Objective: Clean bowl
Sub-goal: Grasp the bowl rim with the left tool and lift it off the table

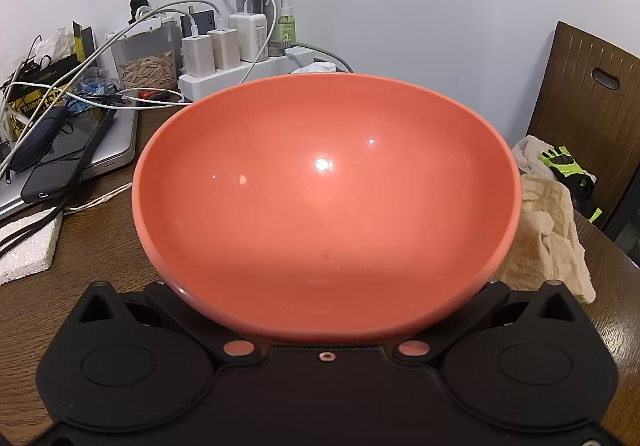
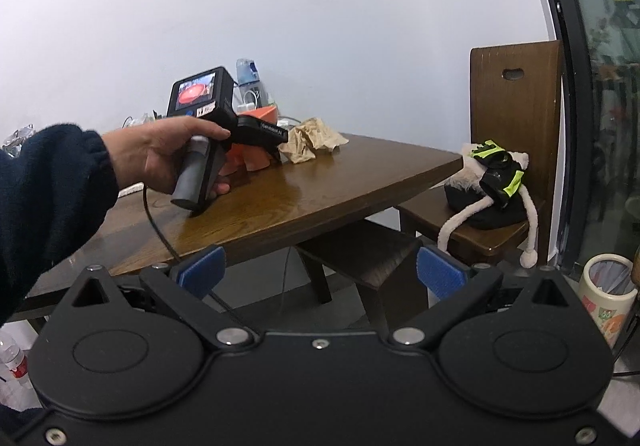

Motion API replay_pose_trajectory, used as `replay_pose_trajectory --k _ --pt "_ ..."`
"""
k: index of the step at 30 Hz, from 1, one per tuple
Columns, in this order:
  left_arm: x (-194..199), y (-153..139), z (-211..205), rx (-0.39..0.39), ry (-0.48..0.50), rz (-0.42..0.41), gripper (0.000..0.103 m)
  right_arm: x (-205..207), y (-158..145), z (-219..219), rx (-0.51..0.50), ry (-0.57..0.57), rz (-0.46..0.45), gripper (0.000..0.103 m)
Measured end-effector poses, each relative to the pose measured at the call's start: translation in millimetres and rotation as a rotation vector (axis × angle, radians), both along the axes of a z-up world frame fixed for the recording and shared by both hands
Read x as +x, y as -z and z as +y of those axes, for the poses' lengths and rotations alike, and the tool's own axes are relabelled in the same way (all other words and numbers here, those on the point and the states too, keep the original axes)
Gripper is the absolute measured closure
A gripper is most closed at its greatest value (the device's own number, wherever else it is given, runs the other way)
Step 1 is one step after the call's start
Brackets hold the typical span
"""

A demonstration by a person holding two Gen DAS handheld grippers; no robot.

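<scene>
Coral bowl (image 1: pixel 326 205) sat on the desk (image 1: pixel 92 246), tipped toward my left gripper (image 1: pixel 326 326), filling that view. It looked like glossy rigid plastic or melamine: light, stiff, slick inside, so the thin rim was my best hold; a wall grip would likely slide. My left jaws were spread wide around the bowl's near lower side, links flanking it; fingertips hidden behind it, so whether they truly clamped it I couldn't tell. Crumpled beige cloth (image 1: pixel 548 234) lay just beside the bowl on its right: soft, light, easy to pinch anywhere on a fold. My right gripper (image 2: pixel 320 274) hung off the desk's edge, well apart from both, jaws wide open, blue pads (image 2: pixel 440 272) bare, holding nothing. Wiping not yet begun, I'd judge.
</scene>
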State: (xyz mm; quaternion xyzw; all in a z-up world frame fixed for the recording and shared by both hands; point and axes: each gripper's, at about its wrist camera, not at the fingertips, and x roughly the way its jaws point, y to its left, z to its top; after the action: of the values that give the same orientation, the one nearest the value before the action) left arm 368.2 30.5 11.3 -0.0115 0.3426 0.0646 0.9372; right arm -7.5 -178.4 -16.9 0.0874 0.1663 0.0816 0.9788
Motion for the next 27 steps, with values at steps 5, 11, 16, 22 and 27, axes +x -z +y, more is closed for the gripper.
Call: replay_pose_trajectory --k 5,11,16,22,27 --pt "1.0 -0.4 13.7 -0.054 0.056 -0.048 0.005 -1.5 0.5 2.4 -0.013 -0.014 -0.022 0.000" --pt "0.2 -6.5 14.3 -0.066 0.119 -0.128 0.005 1.3 2.4 1.0 0.003 -0.010 -0.022 0.000" --pt "-21.7 -16.5 20.2 -0.011 0.170 -0.261 0.005 2.1 3.1 1.3 0.014 -0.005 -0.030 0.000" --pt "-40.4 -22.2 42.8 0.045 0.179 -0.339 0.005 -3.9 6.1 9.8 -0.042 -0.021 -0.133 0.000" --pt "-89.6 -26.5 45.4 0.327 0.259 -0.537 0.005 -14.2 12.5 38.9 -0.310 -0.043 -0.268 0.000"
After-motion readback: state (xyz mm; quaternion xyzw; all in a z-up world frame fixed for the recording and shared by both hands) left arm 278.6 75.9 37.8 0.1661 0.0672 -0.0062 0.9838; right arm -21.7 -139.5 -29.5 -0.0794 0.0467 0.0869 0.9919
